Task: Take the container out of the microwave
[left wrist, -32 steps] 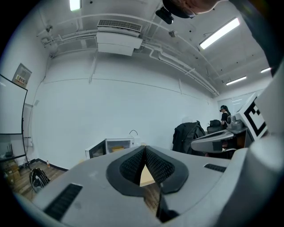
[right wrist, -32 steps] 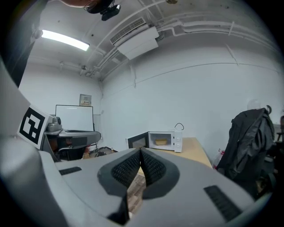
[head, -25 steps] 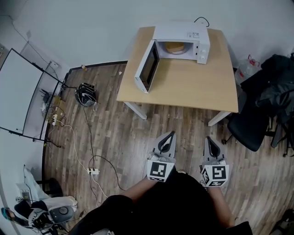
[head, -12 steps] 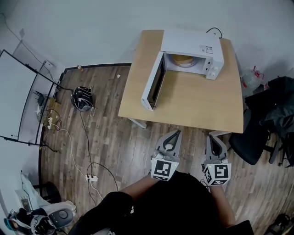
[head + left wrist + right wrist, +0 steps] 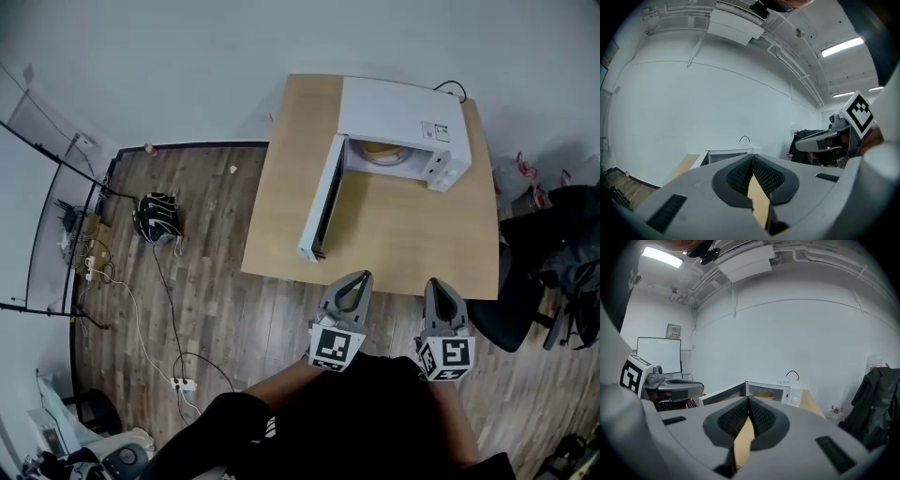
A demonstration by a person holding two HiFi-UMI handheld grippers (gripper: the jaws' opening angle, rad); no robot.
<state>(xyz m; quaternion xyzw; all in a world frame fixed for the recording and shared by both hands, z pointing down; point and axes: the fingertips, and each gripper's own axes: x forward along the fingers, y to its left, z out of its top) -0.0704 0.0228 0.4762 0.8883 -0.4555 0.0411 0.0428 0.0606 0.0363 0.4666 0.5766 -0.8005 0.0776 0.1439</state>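
A: Where is the container?
B: The round, tan container (image 5: pixel 382 150) sits inside the boxy white microwave (image 5: pixel 403 117). The door (image 5: pixel 322 202) hangs open over a smooth wooden table (image 5: pixel 412 234).
A: And the grippers?
B: The left gripper (image 5: pixel 361 279) and right gripper (image 5: pixel 439 285) are both pressed together, empty, their ribbed dark pads (image 5: pixel 738 174) meeting.

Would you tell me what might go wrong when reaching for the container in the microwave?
The open door juts out ahead of the left gripper, so a straight reach may knock it. Both that and the right gripper are shut; unless opened, they might push the container deeper into the microwave.
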